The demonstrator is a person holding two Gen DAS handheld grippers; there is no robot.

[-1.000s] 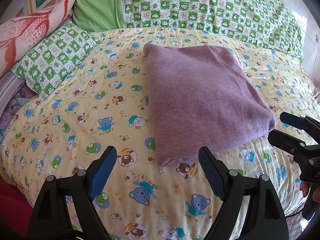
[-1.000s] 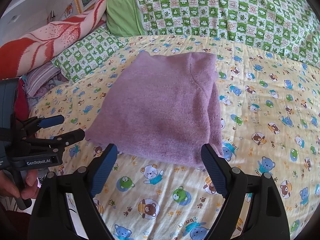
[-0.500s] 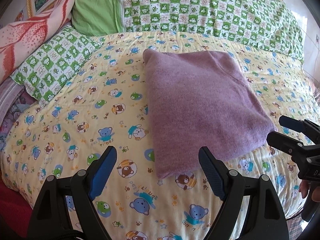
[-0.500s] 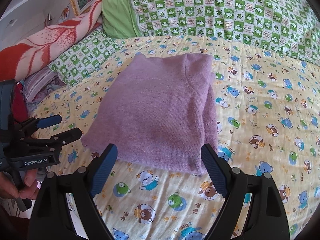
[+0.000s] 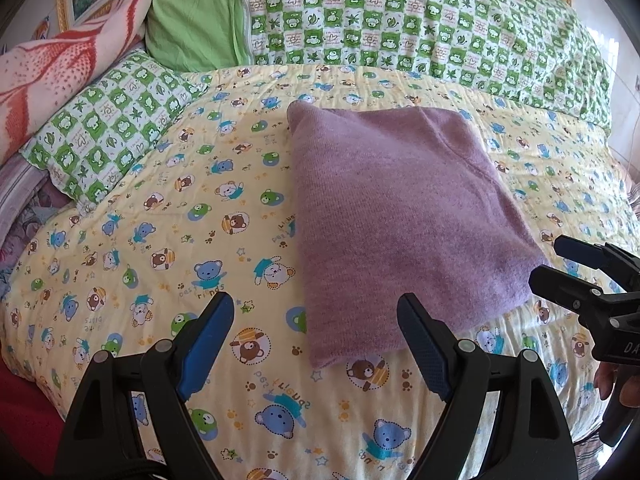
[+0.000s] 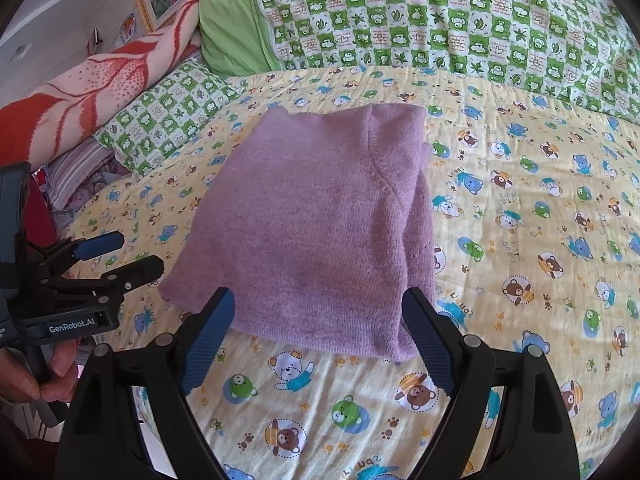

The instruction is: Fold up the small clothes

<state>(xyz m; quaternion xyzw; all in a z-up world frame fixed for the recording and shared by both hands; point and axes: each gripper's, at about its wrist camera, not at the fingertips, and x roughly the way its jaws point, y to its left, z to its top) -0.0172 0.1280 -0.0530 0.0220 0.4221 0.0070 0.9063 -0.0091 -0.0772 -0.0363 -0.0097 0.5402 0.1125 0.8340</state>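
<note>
A purple knit sweater (image 5: 396,216) lies folded into a flat rectangle on the yellow bear-print bed sheet (image 5: 160,248); it also shows in the right wrist view (image 6: 320,224). My left gripper (image 5: 316,344) is open and empty, just short of the sweater's near left corner. My right gripper (image 6: 318,336) is open and empty, at the sweater's near edge. Each gripper shows in the other's view: the right gripper (image 5: 560,264) at the sweater's near right corner, the left gripper (image 6: 128,254) at its near left corner.
Green checked pillows (image 5: 400,20) line the headboard side. A smaller green checked pillow (image 5: 108,128) and a red and white blanket (image 5: 52,68) sit at the left. The bed's near edge drops off below the grippers.
Both grippers have drawn back and lifted a little from the sweater; the view now takes in slightly more of the bed. The sweater has not moved. Both jaws stay open.
</note>
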